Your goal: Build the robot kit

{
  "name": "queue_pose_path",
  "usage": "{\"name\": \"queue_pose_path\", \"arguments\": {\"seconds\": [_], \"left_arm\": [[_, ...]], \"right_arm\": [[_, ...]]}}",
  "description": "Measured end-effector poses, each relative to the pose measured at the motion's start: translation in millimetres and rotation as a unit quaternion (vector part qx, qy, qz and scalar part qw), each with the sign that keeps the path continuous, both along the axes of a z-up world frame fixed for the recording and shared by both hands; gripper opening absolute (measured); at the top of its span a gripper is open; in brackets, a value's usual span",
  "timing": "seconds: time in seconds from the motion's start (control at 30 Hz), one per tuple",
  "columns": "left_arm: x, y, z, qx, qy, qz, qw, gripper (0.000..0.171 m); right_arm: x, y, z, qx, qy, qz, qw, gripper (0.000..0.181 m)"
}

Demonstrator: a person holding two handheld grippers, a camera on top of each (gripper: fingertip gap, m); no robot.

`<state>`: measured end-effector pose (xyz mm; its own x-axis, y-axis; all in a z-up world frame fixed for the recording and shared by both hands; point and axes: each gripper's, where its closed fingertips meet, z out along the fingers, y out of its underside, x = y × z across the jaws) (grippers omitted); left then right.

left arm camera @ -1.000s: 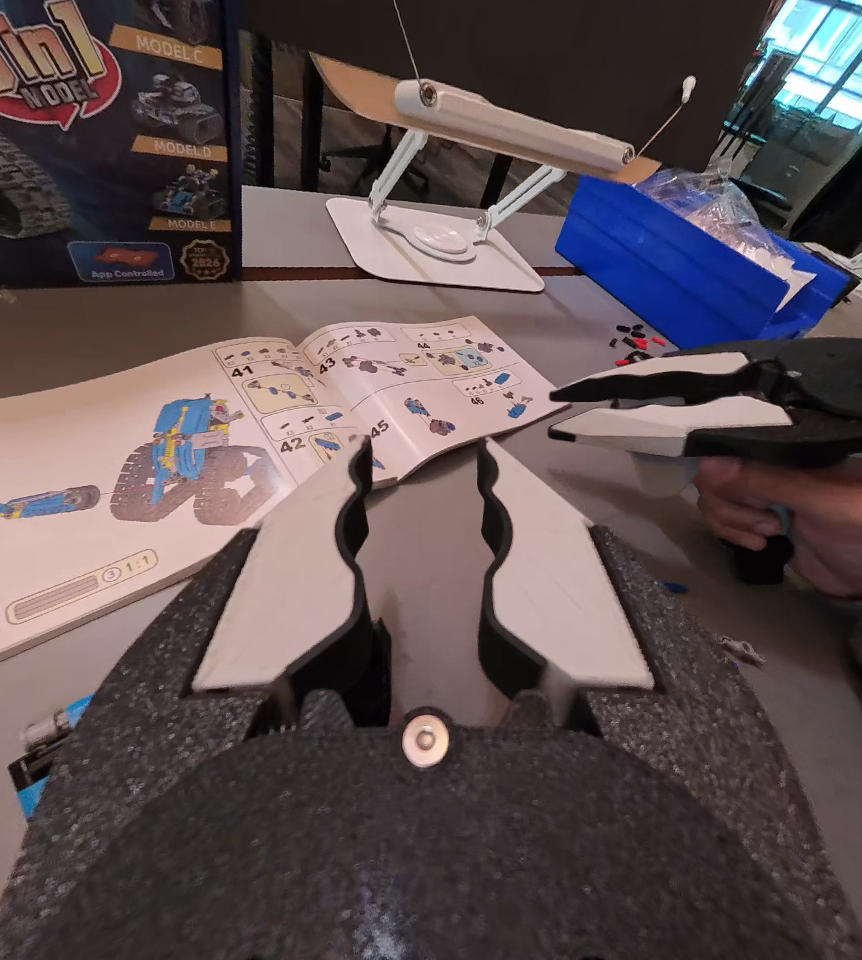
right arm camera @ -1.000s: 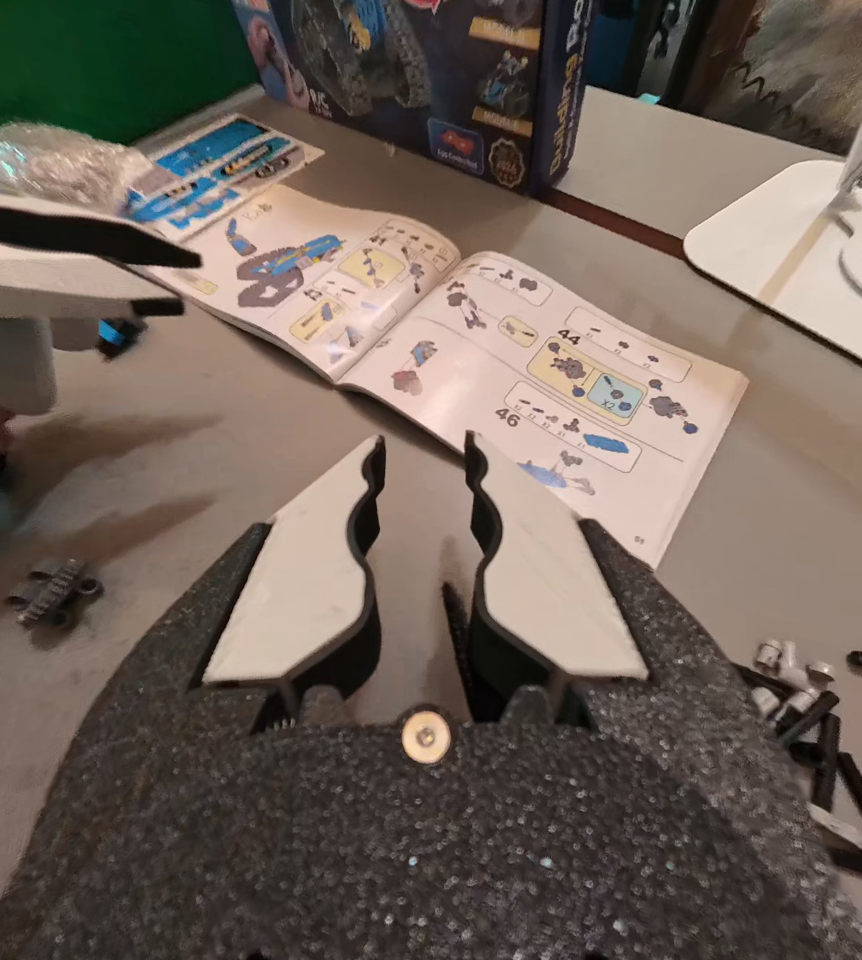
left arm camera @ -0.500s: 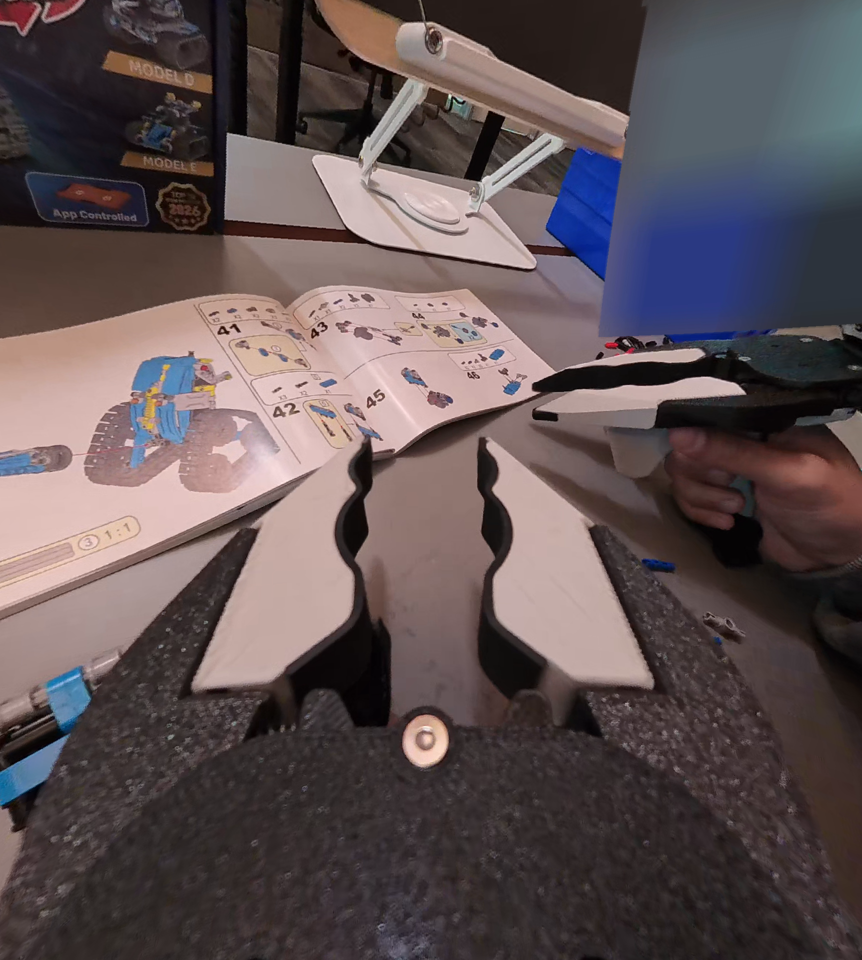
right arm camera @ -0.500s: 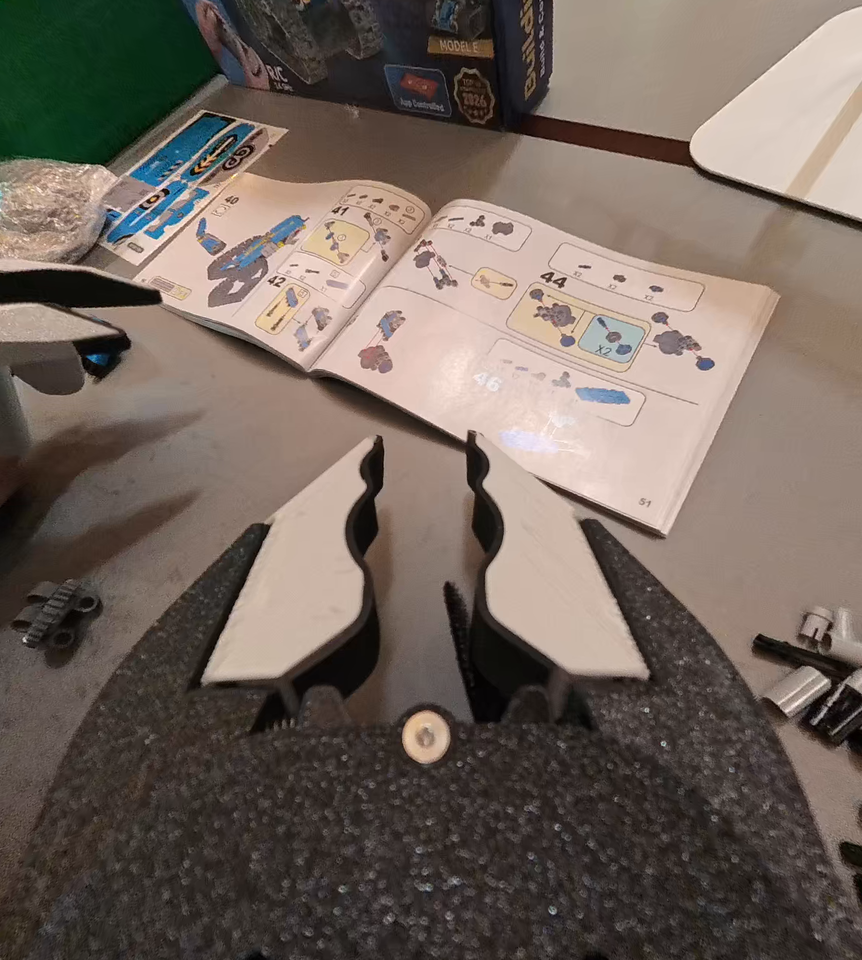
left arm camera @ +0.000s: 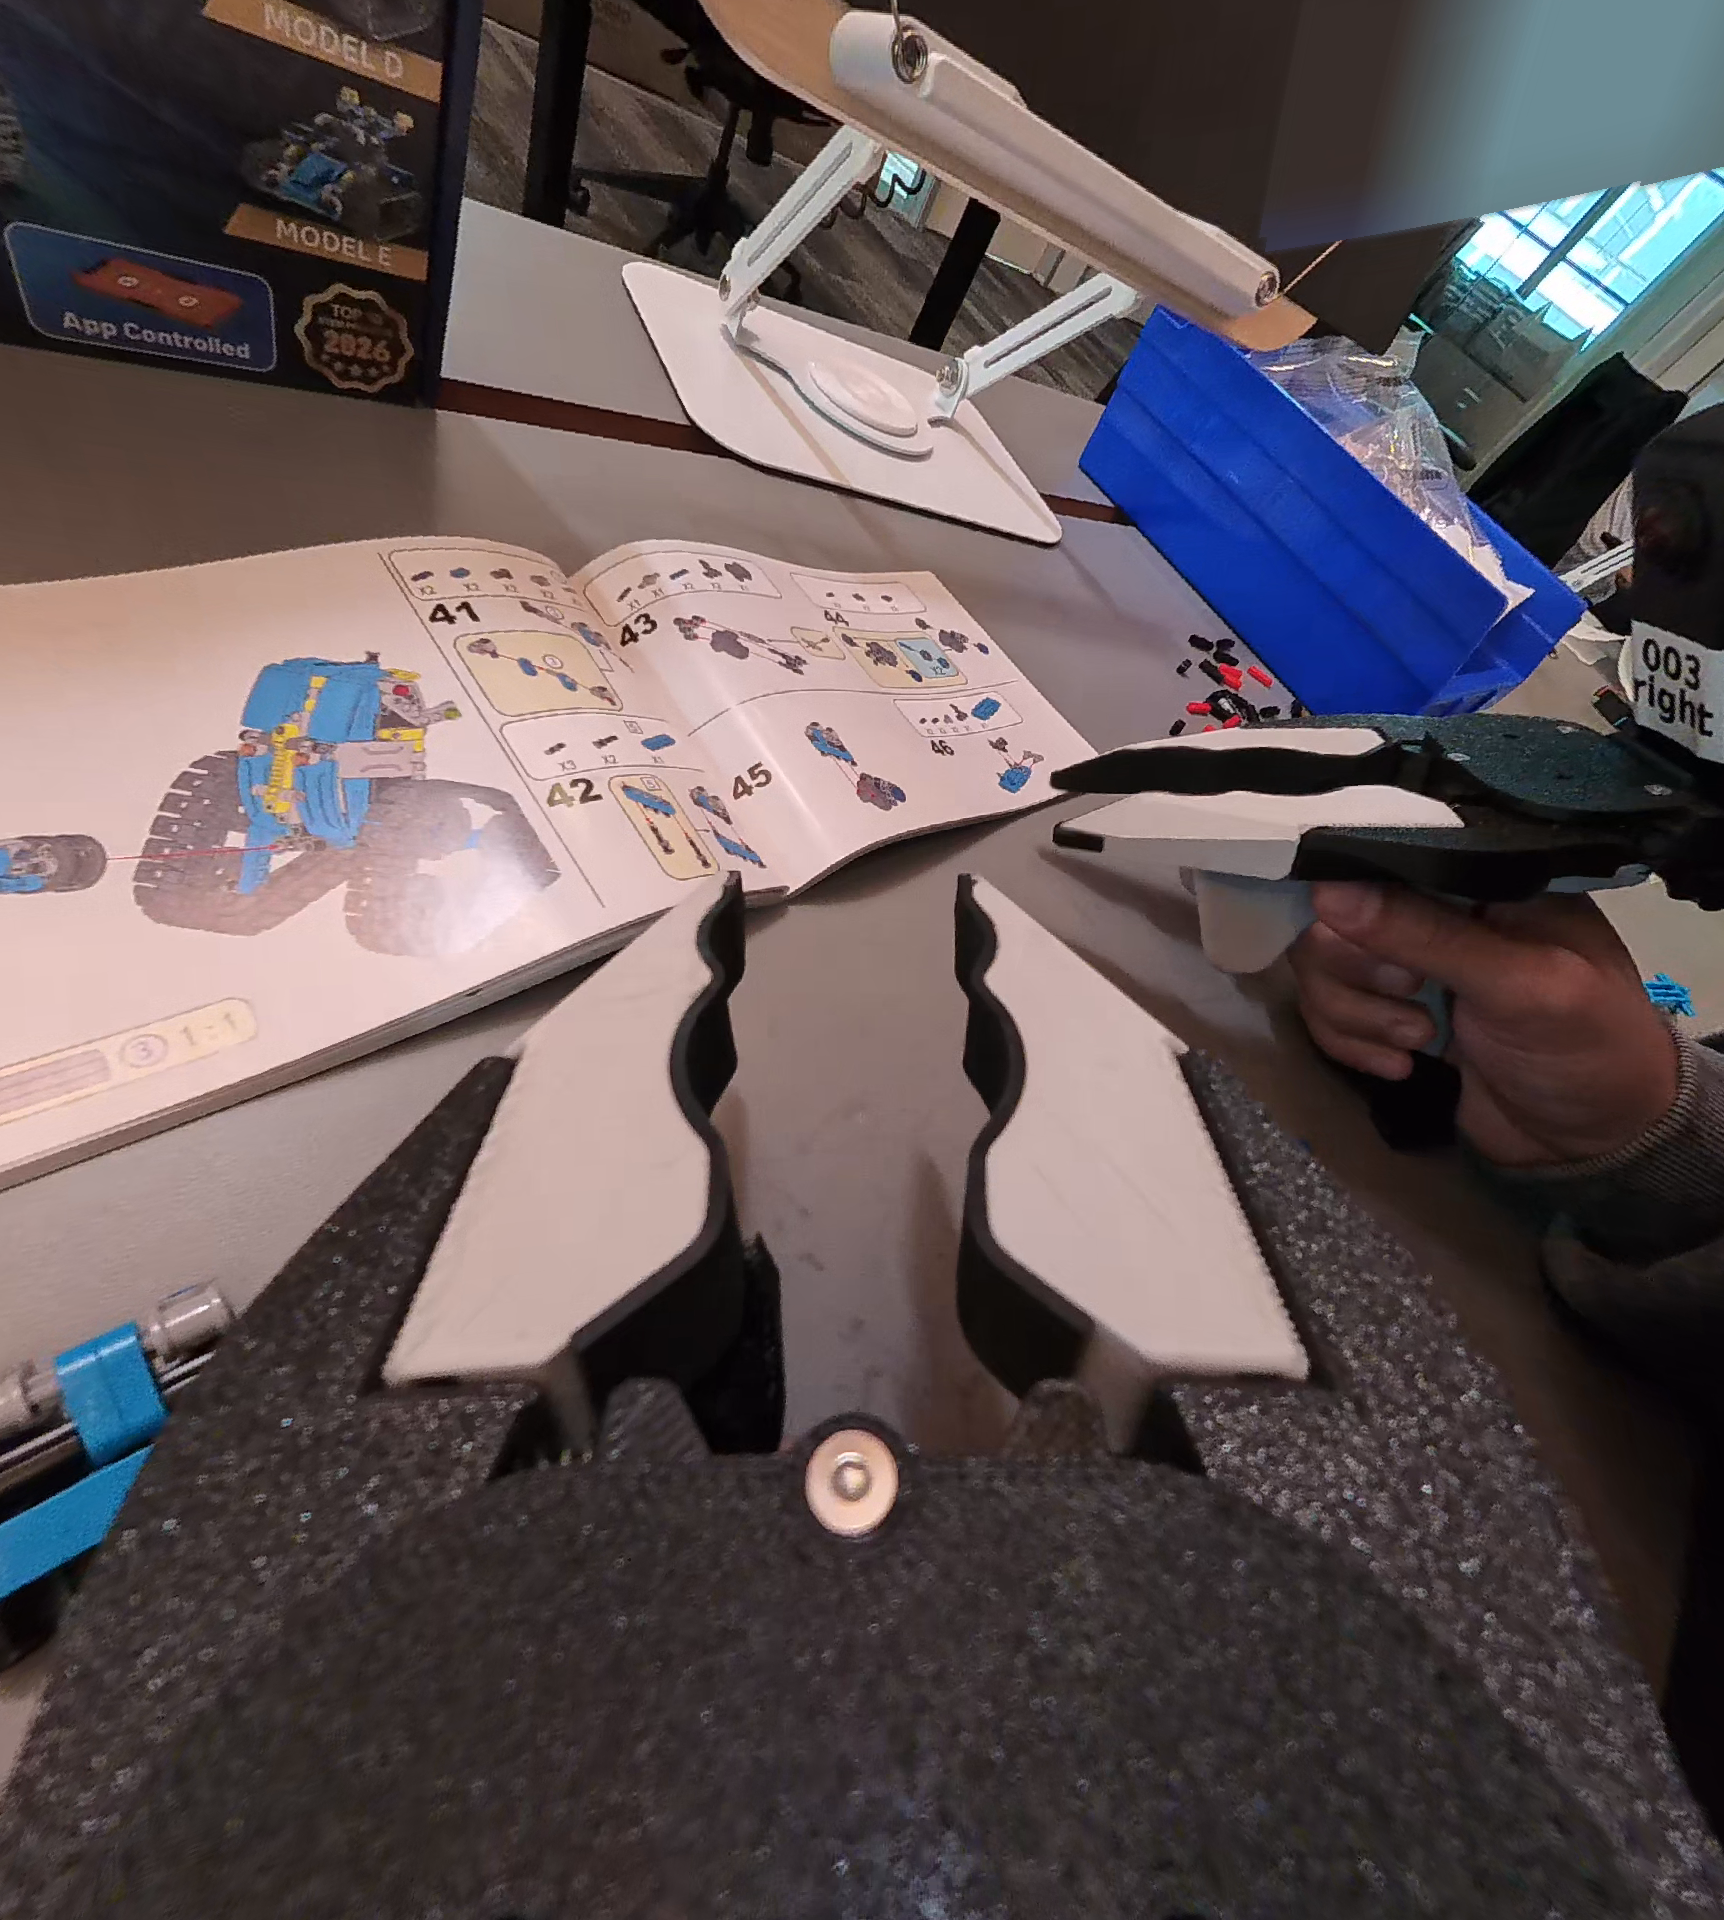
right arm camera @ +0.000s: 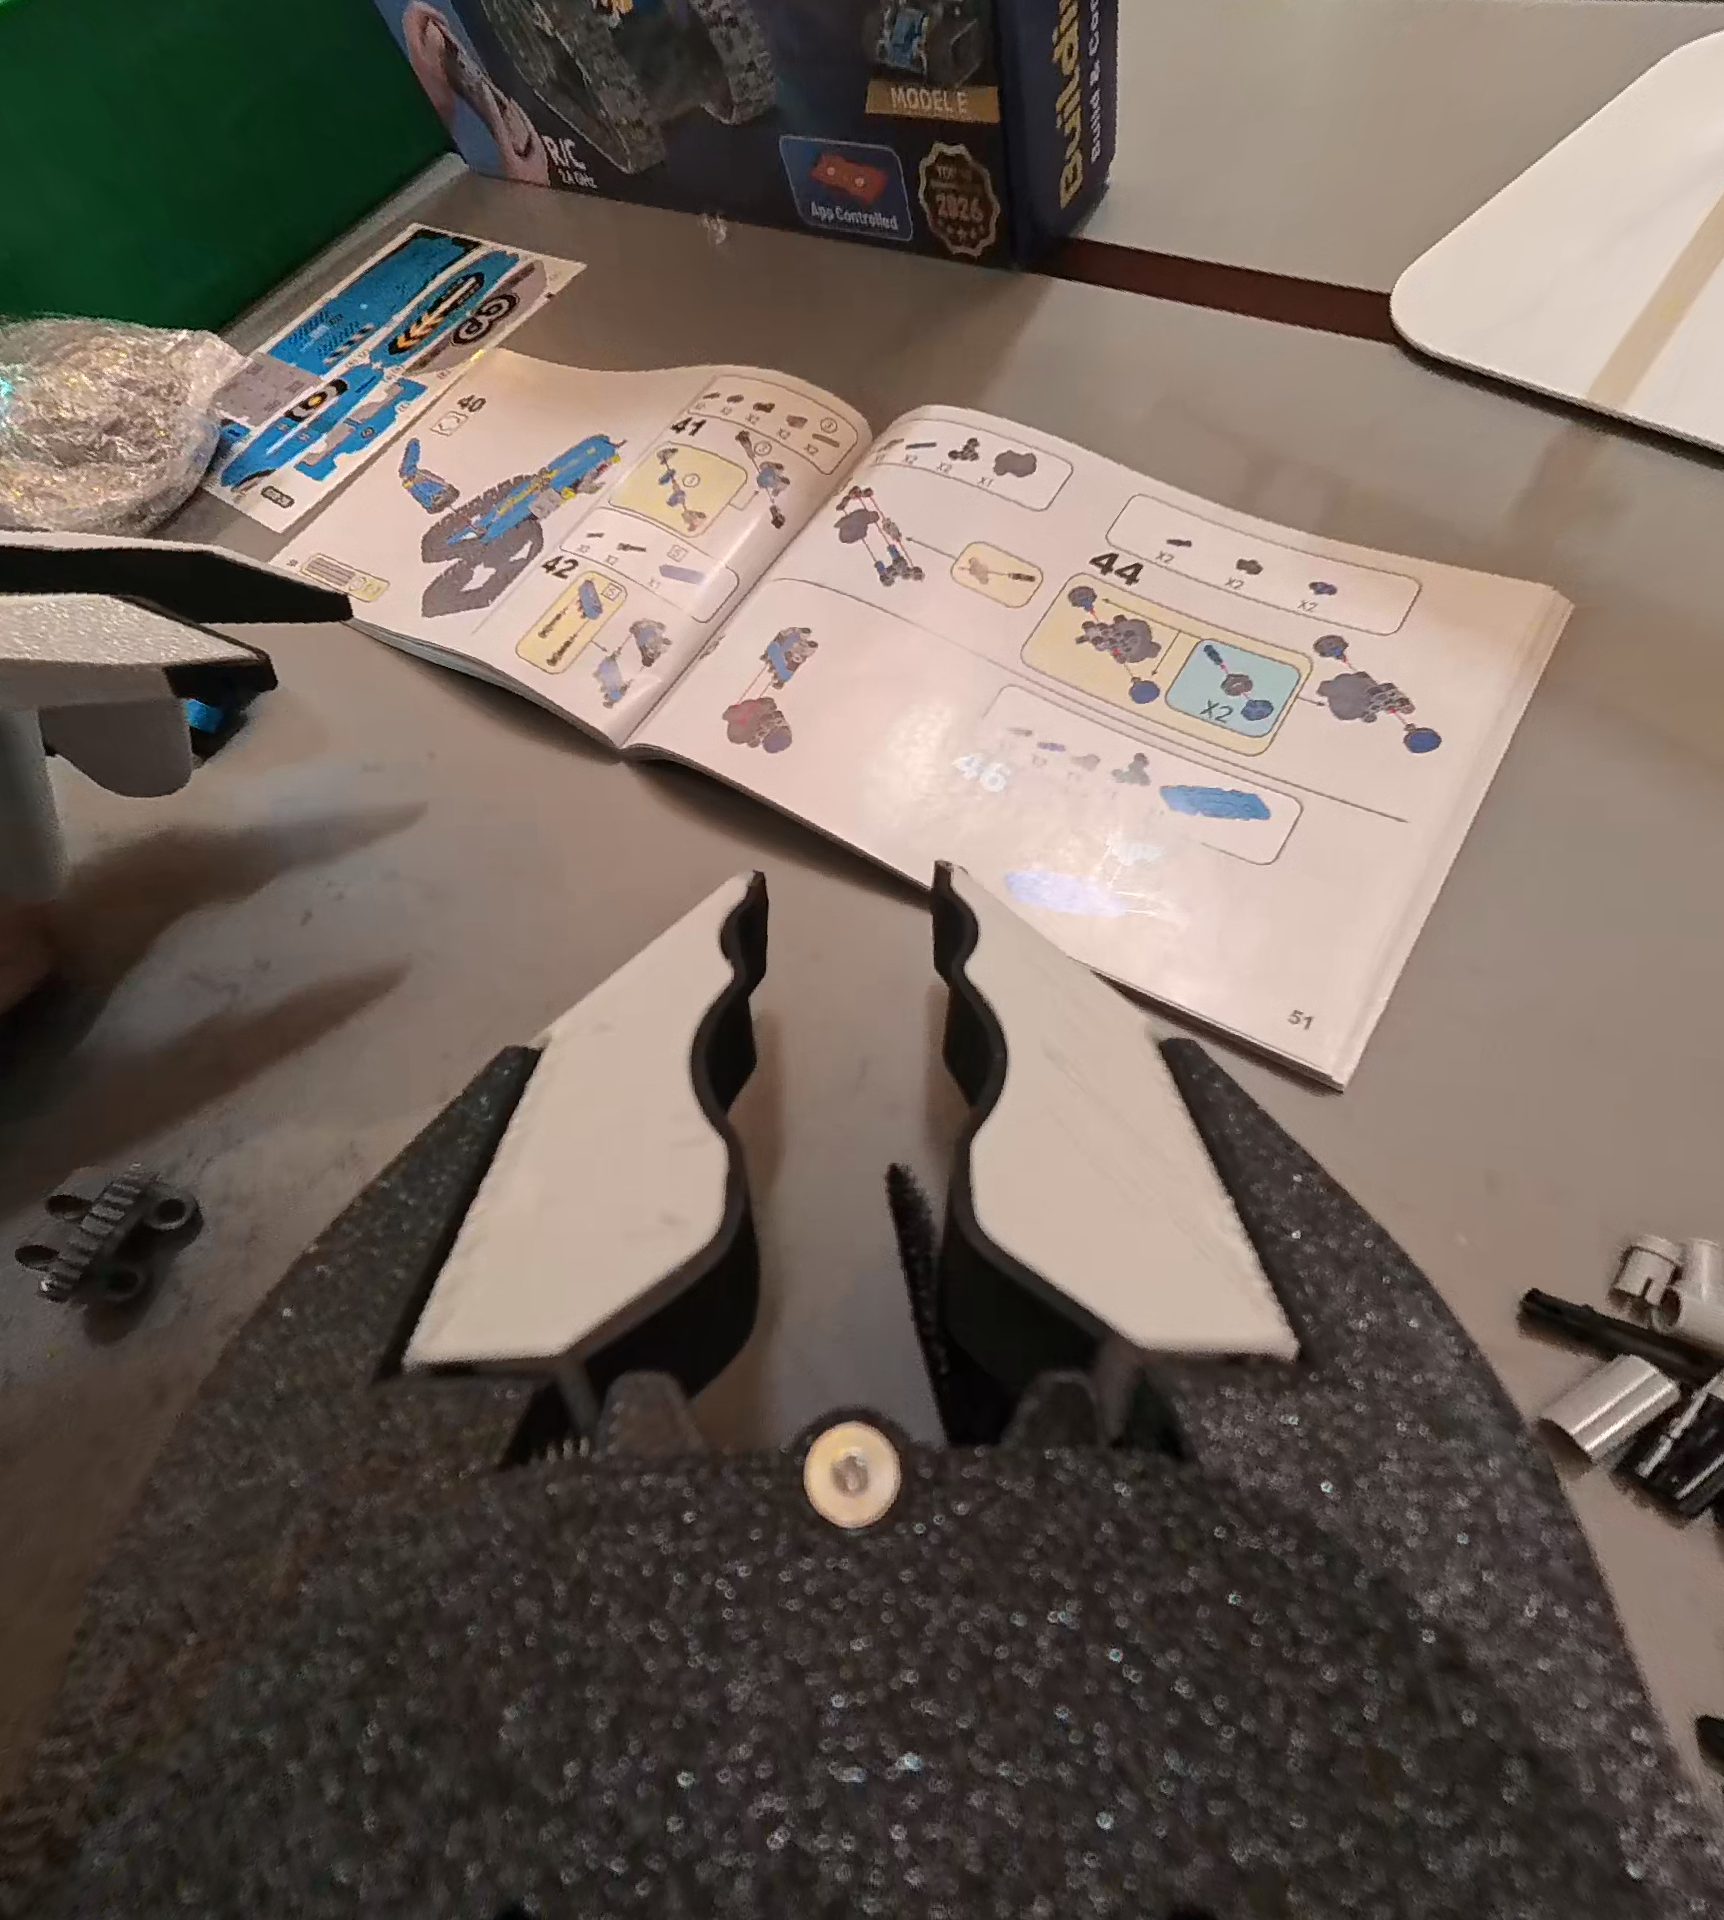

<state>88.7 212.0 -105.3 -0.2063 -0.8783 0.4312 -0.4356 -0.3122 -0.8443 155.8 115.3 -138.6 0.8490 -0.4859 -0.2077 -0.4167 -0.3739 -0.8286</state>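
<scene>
My left gripper [left arm camera: 845, 894] is open and empty above the grey table, its tips at the near edge of an open instruction booklet [left arm camera: 338, 790]. My right gripper [right arm camera: 847, 891] is open and empty too, its tips just short of the same booklet [right arm camera: 1097, 675]. The right gripper also shows in the left wrist view [left arm camera: 1071, 805], held in a hand [left arm camera: 1481, 1029]. The left gripper shows at the left of the right wrist view [right arm camera: 312, 639]. A small blue, grey and black brick assembly [left arm camera: 37, 1455] lies by the left gripper's body.
A dark printed box [left arm camera: 162, 187] and a white stand [left arm camera: 837, 416] are at the back. A blue bin [left arm camera: 1294, 520] holds plastic bags. Loose black and grey pins [right arm camera: 1689, 1392], a dark toothed piece [right arm camera: 110, 1236], a sticker sheet [right arm camera: 401, 353] and a crumpled bag [right arm camera: 58, 426] lie around. Between my left fingertips and the dark toothed piece [right arm camera: 110, 1236] there is roughly 12 cm.
Both grippers have drifted slightly; the views tilt lower toward the booklet. The right gripper has moved nearer the booklet's right page. Both stay open and empty.
</scene>
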Motion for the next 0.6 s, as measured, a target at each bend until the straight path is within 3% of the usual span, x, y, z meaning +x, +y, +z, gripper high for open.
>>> {"name": "queue_pose_path", "arguments": {"seconds": [0.6], "left_arm": [[0.9,-1.2,-2.3,-0.006,0.007,-0.003,1.0,0.04]], "right_arm": [[0.7,0.0,-0.9,0.0,0.004,-0.002,1.0,0.032]]}}
